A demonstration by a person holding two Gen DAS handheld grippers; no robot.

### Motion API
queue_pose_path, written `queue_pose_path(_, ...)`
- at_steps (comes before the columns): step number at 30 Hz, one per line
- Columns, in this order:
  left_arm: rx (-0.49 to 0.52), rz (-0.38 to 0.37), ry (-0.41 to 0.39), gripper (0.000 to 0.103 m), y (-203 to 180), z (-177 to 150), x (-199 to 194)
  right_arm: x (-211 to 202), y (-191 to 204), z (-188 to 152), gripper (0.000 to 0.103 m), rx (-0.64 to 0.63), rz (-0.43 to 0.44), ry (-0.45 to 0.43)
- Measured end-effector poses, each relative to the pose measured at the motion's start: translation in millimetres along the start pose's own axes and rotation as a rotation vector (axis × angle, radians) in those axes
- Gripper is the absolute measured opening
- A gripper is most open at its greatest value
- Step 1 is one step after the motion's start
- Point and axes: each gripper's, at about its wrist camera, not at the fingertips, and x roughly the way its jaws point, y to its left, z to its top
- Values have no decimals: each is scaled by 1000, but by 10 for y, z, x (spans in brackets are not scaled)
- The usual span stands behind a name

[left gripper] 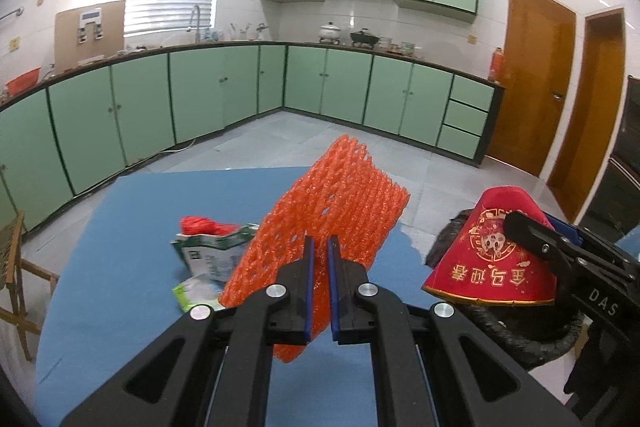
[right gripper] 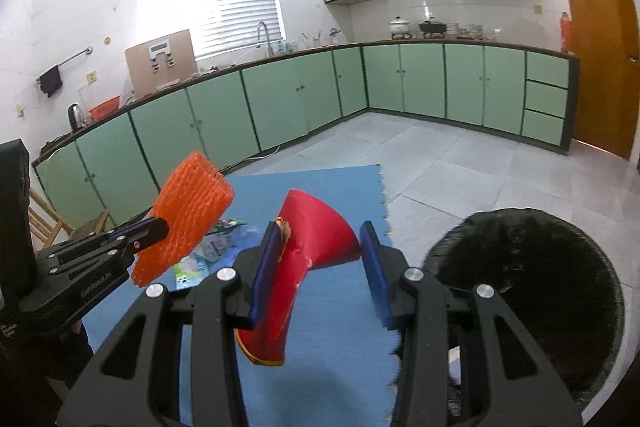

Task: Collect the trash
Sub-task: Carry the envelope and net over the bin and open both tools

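Both grippers tilt downward over the blue foam mat (left gripper: 132,227), held above it side by side. The left gripper (left gripper: 320,255) has its blue-padded fingers (left gripper: 308,283) clenched on an orange foam fruit-net sleeve (left gripper: 340,203), which stands up from the fingers toward 12 o'clock, clear of the mat. The right gripper (right gripper: 320,267) grasps a red paper cone-shaped sleeve with gold print (right gripper: 316,235) between its part-spread fingers (right gripper: 266,267); the left pad presses the sleeve's side (the right pad meets its narrower end), and the wide gold-trimmed mouth hangs down toward 6 o'clock.

At 3 o'clock of the right gripper sits a round black bin lined with a black bag (right gripper: 560,259); what lies inside is too dark to tell.

Left on the mat, at 9 o'clock of the net sleeve, lie a crumpled green-and-white paper carton (left gripper: 208,251) and a scrap of red plastic (left gripper: 200,225).
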Motion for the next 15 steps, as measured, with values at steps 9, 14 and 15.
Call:
queue_pose_path(9, 37, -75, 12, 6, -450, 27, 90, -249, -425, -28, 39, 23, -74, -30)
queue_pose_path(14, 64, -107, 15, 6, -677, 42, 152, -355, -633, -50, 39, 37, -113, -46)
queue_pose_path(15, 69, -113, 15, 6, -730, 50, 168, -376, -674, -57, 39, 40, -121, -49)
